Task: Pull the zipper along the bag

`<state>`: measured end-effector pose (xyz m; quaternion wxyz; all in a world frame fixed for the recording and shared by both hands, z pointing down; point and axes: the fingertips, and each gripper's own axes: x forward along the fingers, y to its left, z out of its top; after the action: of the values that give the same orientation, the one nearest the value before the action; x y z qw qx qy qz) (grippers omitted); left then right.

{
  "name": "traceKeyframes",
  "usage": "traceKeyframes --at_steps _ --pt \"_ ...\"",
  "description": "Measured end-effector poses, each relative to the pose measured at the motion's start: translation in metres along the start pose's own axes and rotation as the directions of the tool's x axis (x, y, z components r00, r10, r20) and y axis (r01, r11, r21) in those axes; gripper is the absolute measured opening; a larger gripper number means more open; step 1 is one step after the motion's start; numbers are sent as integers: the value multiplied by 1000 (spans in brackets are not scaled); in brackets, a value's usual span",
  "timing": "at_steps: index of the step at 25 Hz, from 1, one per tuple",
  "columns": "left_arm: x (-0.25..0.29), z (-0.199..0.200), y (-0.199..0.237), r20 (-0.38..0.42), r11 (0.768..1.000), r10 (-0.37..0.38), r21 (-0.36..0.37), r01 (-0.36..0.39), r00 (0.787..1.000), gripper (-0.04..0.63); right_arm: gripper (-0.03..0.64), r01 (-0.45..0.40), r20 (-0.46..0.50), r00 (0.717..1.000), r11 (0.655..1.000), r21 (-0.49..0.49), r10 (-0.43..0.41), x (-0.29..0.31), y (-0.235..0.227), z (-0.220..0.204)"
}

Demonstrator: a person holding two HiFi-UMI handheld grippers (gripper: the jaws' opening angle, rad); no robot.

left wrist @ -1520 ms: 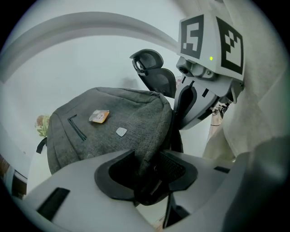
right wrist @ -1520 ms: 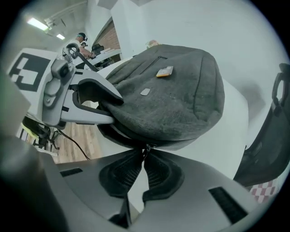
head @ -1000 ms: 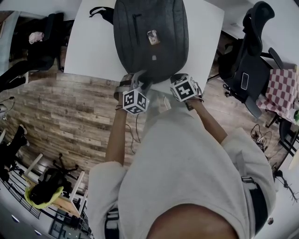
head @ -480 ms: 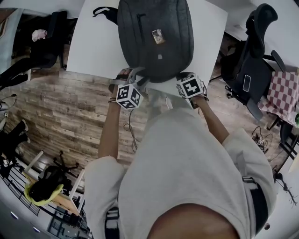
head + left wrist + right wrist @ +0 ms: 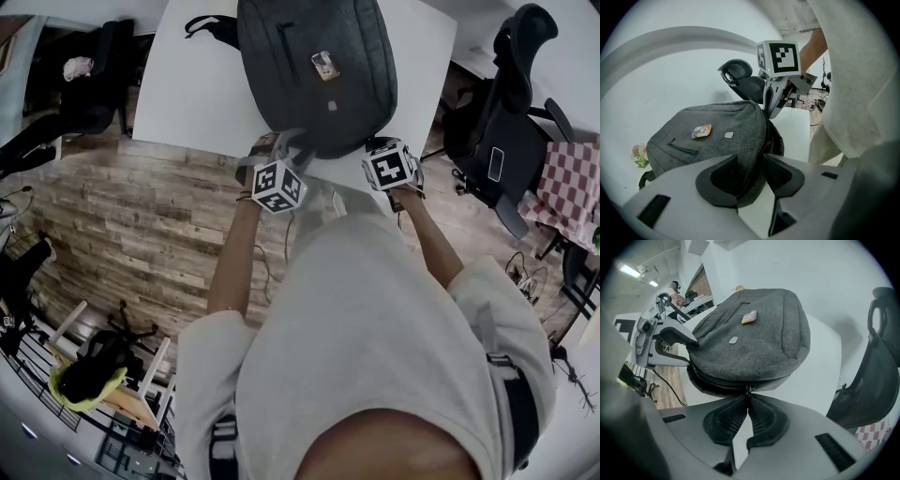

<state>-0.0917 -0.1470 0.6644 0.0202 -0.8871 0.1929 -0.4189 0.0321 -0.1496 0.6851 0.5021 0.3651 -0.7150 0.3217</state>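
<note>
The grey fabric backpack (image 5: 314, 75) lies flat on the white desk (image 5: 197, 94), with its lower end at the near edge. The right tool (image 5: 748, 398) is closed tight on the small metal zipper pull (image 5: 749, 390). The left tool (image 5: 751, 171) has just been closing its jaws, and the bag's edge fills the gap between them; both pads seem to press it. For a good pull, I think the left tool should hold the fabric taut. The right one should draw along the seam line, low and steady, so the teeth do not jam.
</note>
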Motion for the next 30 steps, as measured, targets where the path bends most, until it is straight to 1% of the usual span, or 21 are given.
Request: traceKeyframes --at_steps 5,8,12,15,19,23,25,27,29,30 --pt "2 -1 0 -7 1000 -3 -23 3 1000 173 18 34 7 999 999 -32 -34 -2 6 3" --pt "3 0 -1 -3 999 -1 -34 0 1000 173 18 34 1 999 999 -28 -34 -2 10 2" --pt "5 1 -1 -7 999 0 -47 0 1000 173 20 -15 -8 1000 1000 26 15 -7 14 1" --pt "4 1 -4 5 999 0 -54 1 1000 173 20 -44 -30 999 999 14 45 -11 18 -4" --pt "5 1 -6 -4 999 -15 -48 15 1000 173 21 -53 -58 997 999 -11 52 -7 31 -8" --pt "5 2 -6 -7 998 -19 -53 19 1000 172 25 -79 -62 995 997 26 80 -8 42 -7" --pt "6 2 -6 -11 998 -20 -55 19 1000 172 25 -109 -67 991 993 48 112 -6 52 -7" --pt "6 2 -7 -11 998 -17 -58 17 1000 170 26 -160 -87 982 985 70 166 -3 73 -11" --pt "6 2 -7 -9 998 -18 -63 17 1000 170 26 -148 -98 984 988 41 152 0 79 -10" --pt "7 2 -7 -9 998 -18 -64 18 1000 170 25 -138 -83 987 990 20 140 1 78 -5"
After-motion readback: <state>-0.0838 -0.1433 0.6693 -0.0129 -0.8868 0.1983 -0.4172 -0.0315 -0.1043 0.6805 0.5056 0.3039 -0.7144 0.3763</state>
